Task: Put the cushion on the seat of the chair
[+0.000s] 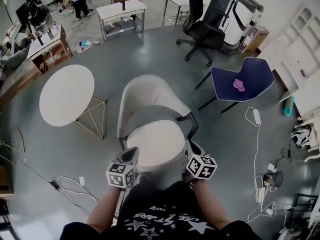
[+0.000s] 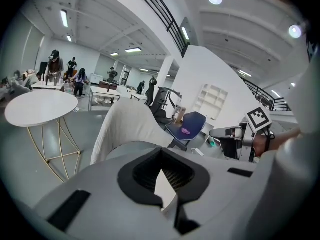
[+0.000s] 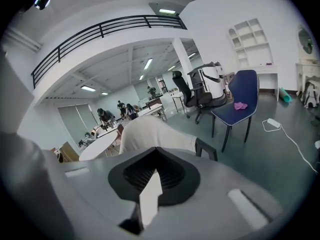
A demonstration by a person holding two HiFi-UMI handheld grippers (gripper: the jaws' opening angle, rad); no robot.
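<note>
A pale beige cushion (image 1: 157, 145) hangs over the front of the beige chair (image 1: 145, 96), above its dark seat (image 1: 152, 115) and beside the black armrest (image 1: 192, 123). My left gripper (image 1: 129, 159) grips the cushion's near left corner and my right gripper (image 1: 192, 156) its near right corner. In the left gripper view the left gripper (image 2: 162, 179) is shut with a thin pale strip of cushion (image 2: 166, 193) pinched between the jaws. The right gripper view shows the right gripper (image 3: 152, 186) shut on a similar strip of cushion (image 3: 149, 203). The chair back (image 2: 127, 126) rises just beyond.
A round white table (image 1: 66, 94) on a gold wire base stands left of the chair. A blue chair (image 1: 242, 81) bearing a pink object is at the right, with a black office chair (image 1: 202, 31) behind it. Cables (image 1: 75, 186) and a power strip (image 1: 256, 116) lie on the grey floor.
</note>
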